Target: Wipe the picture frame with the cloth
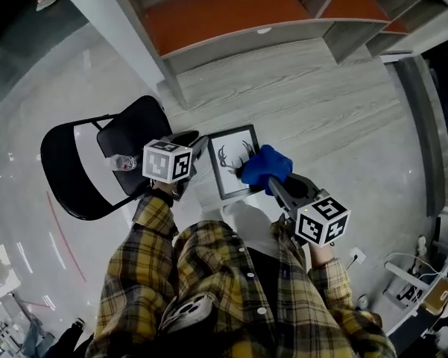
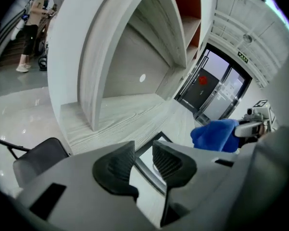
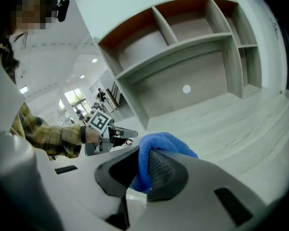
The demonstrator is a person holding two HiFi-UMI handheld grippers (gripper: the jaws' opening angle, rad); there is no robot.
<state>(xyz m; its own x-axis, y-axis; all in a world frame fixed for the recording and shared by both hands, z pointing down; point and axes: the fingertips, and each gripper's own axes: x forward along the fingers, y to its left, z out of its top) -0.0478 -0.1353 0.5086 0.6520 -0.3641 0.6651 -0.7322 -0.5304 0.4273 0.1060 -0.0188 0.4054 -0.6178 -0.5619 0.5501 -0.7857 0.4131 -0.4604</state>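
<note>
— Where was the picture frame (image 1: 233, 171)?
— Its left edge sat pinched between the narrowed jaws of the left gripper (image 1: 200, 146). The right gripper (image 1: 274, 183), jaws clamped on the blue cloth (image 1: 264, 165), held it at the frame's right edge.

The person wears a shirt (image 1: 231, 289) in yellow plaid with black and grey lines. It has white buttons (image 1: 247, 256) down the front and a dark top (image 1: 267, 265) under it. At the shirt's left cuff there is a black wristband (image 3: 82, 134). The left tongs (image 1: 200, 146) and right tongs (image 1: 276, 185) have grey bodies and black ribbed pads (image 2: 167, 163). Each carries a white cube (image 1: 166, 161) with black square markers.
</note>
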